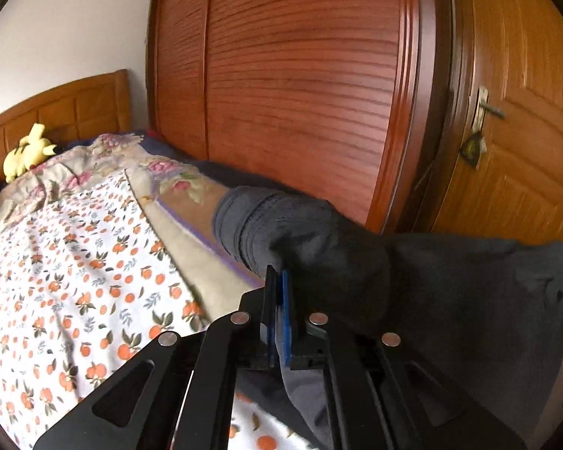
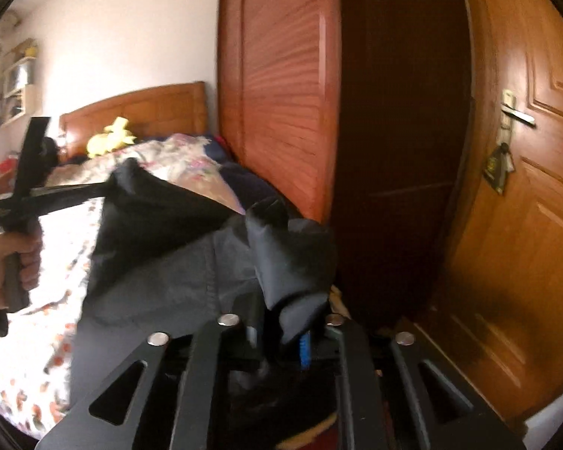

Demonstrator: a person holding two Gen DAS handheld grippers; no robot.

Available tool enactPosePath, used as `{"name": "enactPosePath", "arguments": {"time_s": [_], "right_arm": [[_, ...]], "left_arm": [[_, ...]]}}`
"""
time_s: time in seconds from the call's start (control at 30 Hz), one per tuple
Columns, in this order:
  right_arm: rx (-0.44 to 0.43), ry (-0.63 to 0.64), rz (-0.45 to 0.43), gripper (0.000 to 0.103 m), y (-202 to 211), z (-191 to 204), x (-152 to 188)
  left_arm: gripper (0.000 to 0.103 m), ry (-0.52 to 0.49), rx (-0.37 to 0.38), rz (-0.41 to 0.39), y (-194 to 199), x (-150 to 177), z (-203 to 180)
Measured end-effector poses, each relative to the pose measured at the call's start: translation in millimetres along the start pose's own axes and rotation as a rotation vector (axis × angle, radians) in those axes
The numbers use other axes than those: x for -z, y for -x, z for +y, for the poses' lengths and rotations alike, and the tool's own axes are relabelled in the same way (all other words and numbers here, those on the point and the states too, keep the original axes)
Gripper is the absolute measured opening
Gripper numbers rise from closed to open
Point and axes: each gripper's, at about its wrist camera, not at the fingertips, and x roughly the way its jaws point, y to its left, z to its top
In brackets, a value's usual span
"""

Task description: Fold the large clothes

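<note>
**Dark garment held up over the bed by both grippers**

The left gripper had its 2 fingers pressed together on a fold of the dark garment, with the cloth pinched between the blue pads and bulging out just past the tips. From there the fabric ran off to the right and hung down below the fingers, lifted clear of the orange-print sheet.

The right gripper was likewise clamped on a bunched part of the same garment; a wad of it stood up between and above the fingers, hiding most of them. The cloth stretched leftward from that grip to the other gripper, which the person's left hand held by its handle.

Behind lay the bed's floral quilt, a yellow plush toy by the wooden headboard, the slatted wardrobe and a door.
</note>
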Motion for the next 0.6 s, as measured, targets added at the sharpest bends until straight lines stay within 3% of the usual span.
{"name": "enactPosePath", "arguments": {"time_s": [0.03, 0.1, 0.23, 0.3, 0.37, 0.47, 0.6], "right_arm": [[0.017, -0.011, 0.003, 0.038, 0, -4, 2], [0.052, -0.037, -0.003, 0.054, 4, -15, 8], [0.106, -0.015, -0.045, 0.054, 23, -14, 6], [0.124, 0.015, -0.087, 0.054, 32, -11, -2], [0.133, 0.058, -0.125, 0.054, 44, 0, -10], [0.108, 0.102, -0.132, 0.054, 37, 20, -25], [0.068, 0.129, -0.094, 0.053, 19, 38, -22]], "left_arm": [[0.005, -0.009, -0.002, 0.003, 0, 4, 4], [0.005, -0.023, 0.012, 0.017, 4, 12, 8], [0.007, -0.047, 0.032, 0.015, 31, 34, 19], [0.028, -0.065, 0.034, 0.002, 48, 47, 21], [0.041, -0.076, 0.039, -0.012, 63, 58, 22], [0.044, -0.081, 0.035, -0.009, 84, 75, 25], [0.068, -0.097, 0.027, -0.024, 111, 91, 27]]}}
